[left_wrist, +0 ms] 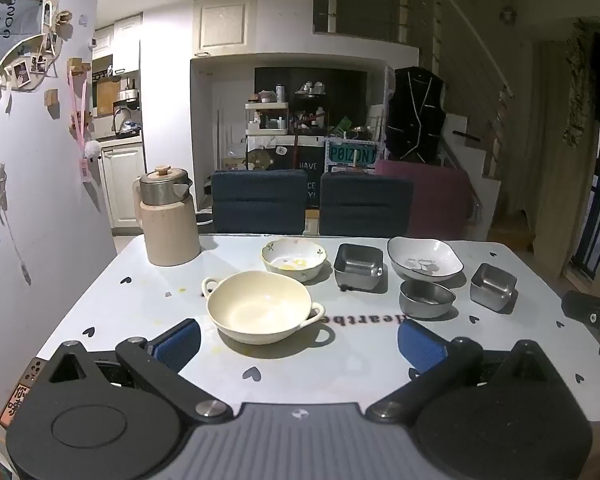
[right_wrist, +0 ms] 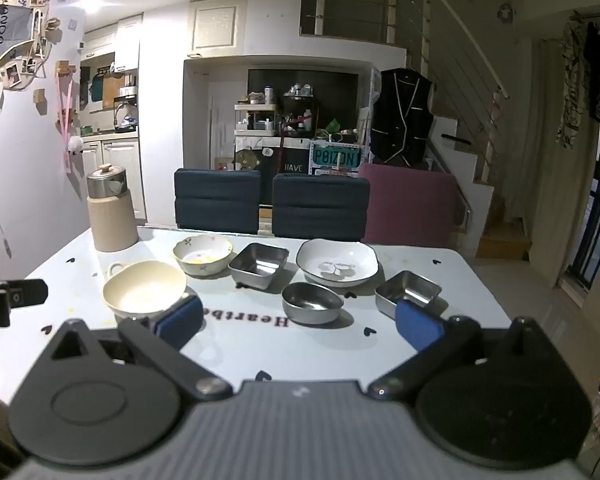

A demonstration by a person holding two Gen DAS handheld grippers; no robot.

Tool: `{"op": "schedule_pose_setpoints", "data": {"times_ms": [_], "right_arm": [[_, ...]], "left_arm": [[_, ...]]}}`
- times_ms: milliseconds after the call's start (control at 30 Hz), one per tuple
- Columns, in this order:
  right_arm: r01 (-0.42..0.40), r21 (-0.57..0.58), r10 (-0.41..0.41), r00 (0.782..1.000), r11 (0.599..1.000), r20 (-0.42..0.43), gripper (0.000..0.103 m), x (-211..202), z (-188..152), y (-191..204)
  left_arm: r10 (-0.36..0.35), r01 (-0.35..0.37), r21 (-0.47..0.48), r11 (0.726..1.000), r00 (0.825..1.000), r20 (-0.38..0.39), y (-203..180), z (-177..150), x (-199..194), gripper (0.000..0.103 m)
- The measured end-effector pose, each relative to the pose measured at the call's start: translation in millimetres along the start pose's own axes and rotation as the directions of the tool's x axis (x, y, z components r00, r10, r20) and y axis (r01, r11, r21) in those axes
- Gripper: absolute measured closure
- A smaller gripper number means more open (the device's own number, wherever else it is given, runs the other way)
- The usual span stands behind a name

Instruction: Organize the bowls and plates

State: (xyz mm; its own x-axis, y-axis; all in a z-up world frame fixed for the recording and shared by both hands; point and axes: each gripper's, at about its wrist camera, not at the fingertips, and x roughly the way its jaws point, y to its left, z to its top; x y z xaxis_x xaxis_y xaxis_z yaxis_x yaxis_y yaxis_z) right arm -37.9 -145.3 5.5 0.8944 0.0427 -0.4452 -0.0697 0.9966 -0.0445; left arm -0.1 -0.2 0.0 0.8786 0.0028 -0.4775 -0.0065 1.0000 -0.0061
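Note:
A cream two-handled bowl [left_wrist: 260, 306] [right_wrist: 144, 289] sits nearest on the white table [left_wrist: 100, 304]. Behind it stand a floral bowl [left_wrist: 294, 259] [right_wrist: 203, 254], a square steel dish [left_wrist: 358, 265] [right_wrist: 259, 265], a white squarish plate-bowl [left_wrist: 425, 259] [right_wrist: 337, 262], a round steel bowl [left_wrist: 426, 298] [right_wrist: 312, 302] and a second square steel dish [left_wrist: 493, 286] [right_wrist: 408, 294]. My left gripper [left_wrist: 300, 342] is open and empty, just short of the cream bowl. My right gripper [right_wrist: 300, 322] is open and empty, in front of the round steel bowl.
A beige thermal jug [left_wrist: 168, 216] [right_wrist: 110, 210] stands at the table's far left corner. Two dark chairs [left_wrist: 312, 202] and a pink chair [left_wrist: 440, 200] stand behind the table. A wall [left_wrist: 28, 200] runs along the left. The table's right edge [right_wrist: 496, 300] borders open floor.

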Motion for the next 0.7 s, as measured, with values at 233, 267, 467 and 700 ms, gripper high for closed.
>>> {"op": "schedule_pose_setpoints", "data": {"times_ms": [233,267,467,700], "right_arm": [[0.003,-0.003,-0.003,1.000,1.000,0.004,0.000,-0.4,-0.1,0.0],[0.004,-0.002,-0.004,1.000,1.000,0.003,0.000,-0.4,0.0,0.0],[0.006,-0.001,-0.006,1.000,1.000,0.001,0.000,-0.6,0.0,0.2],[0.006,0.000,-0.006,1.000,1.000,0.000,0.000,-1.0,0.1,0.1]], "left_arm": [[-0.002,0.002,-0.003,1.000,1.000,-0.004,0.1,0.1,0.1,0.000],[-0.001,0.001,-0.004,1.000,1.000,-0.003,0.2,0.1,-0.1,0.000],[-0.003,0.003,-0.003,1.000,1.000,-0.004,0.1,0.1,0.1,0.000],[-0.002,0.002,-0.005,1.000,1.000,-0.004,0.1,0.1,0.1,0.000]]}}
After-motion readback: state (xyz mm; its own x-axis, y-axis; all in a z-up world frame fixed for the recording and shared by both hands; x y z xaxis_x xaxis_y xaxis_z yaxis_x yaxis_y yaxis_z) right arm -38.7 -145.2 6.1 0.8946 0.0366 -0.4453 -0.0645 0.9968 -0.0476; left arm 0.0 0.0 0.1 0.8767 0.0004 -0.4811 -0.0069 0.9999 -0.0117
